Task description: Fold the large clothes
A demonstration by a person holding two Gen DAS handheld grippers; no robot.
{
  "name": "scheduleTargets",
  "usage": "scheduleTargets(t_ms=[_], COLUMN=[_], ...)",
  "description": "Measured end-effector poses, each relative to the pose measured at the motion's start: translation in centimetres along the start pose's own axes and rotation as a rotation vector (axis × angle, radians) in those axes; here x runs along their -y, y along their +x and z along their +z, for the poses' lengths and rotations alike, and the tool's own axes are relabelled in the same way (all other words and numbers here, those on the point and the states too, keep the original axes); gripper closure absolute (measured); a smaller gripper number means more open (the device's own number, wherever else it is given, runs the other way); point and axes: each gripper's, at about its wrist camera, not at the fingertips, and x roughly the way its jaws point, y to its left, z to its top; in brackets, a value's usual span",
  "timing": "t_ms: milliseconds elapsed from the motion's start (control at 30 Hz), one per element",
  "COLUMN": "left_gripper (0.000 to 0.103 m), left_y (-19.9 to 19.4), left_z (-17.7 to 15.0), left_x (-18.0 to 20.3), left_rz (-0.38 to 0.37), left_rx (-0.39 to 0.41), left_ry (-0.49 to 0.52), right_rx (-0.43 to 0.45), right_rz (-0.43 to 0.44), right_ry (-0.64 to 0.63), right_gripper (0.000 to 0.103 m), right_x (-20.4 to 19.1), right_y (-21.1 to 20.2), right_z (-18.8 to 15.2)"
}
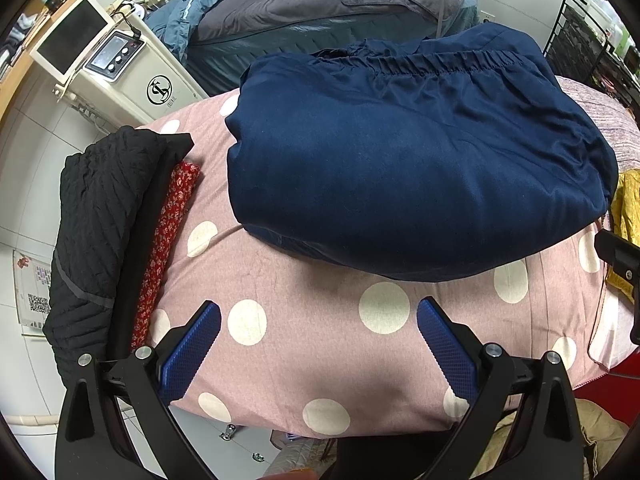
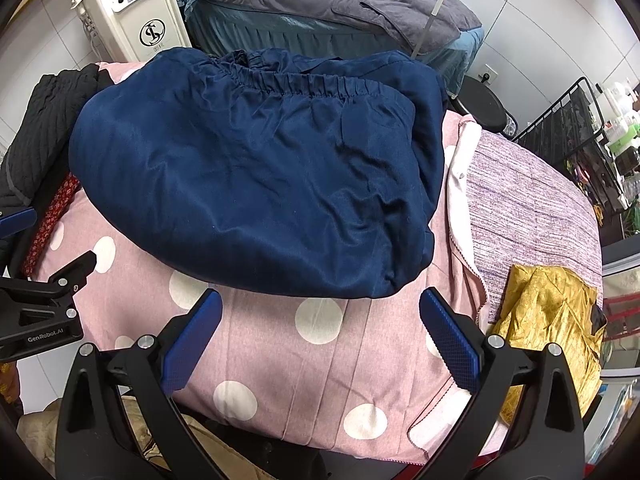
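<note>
Lying folded on the pink polka-dot cover point(image 1: 320, 344), a navy garment point(image 1: 412, 160) sits in a thick bundle, smooth and slightly shiny, with a gathered elastic band point(image 2: 304, 84) running along its far edge. Creases show on its right side in the right wrist view. Its near edge bulges rounded and overhangs a lower layer of the same cloth.

Left hand-held gripper point(image 1: 319, 340): jaws wide apart, nothing between them, hovering over bare cover just short of the garment's near edge. Right hand-held gripper point(image 2: 321, 336): jaws likewise spread, holding nothing, near the garment's near right corner.

Left of the garment: a black ribbed garment point(image 1: 100, 216) folded, touching a red floral cloth point(image 1: 168, 240) beside it. Right: a yellow cloth point(image 2: 548, 320) crumpled on a striped purple-grey blanket point(image 2: 532, 200).

Writing: the left gripper's body, seen from the right wrist, reads "GenRobot.AI" point(image 2: 45, 338). A cream machine point(image 1: 132, 80) behind the cover carries a round black logo point(image 2: 152, 32); small text under it is unreadable. A bed point(image 2: 320, 4) with grey and blue bedding stands behind.
</note>
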Motion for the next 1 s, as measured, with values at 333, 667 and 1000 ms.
scheduleTargets(t_ms=[333,667,1000], left_gripper=[0.006,0.006,0.006], left_y=[0.06,0.44,0.86], left_z=[-0.06,0.21,0.49], left_x=[0.06,-0.1,-0.13], left_rz=[-0.001,-0.002,-0.011], left_rx=[-0.003,-0.014,-0.021], left_ry=[0.0,-0.001,0.004], right_rx=[0.0,-0.006,-0.013], right_rz=[0.0,-0.001,0.0], right_ry=[0.005,0.001,0.0], right_gripper=[0.006,0.006,0.006], right_x=[0.06,0.04,-0.1], right_y=[0.06,0.21,0.52], right_z=[-0.02,0.06,0.35])
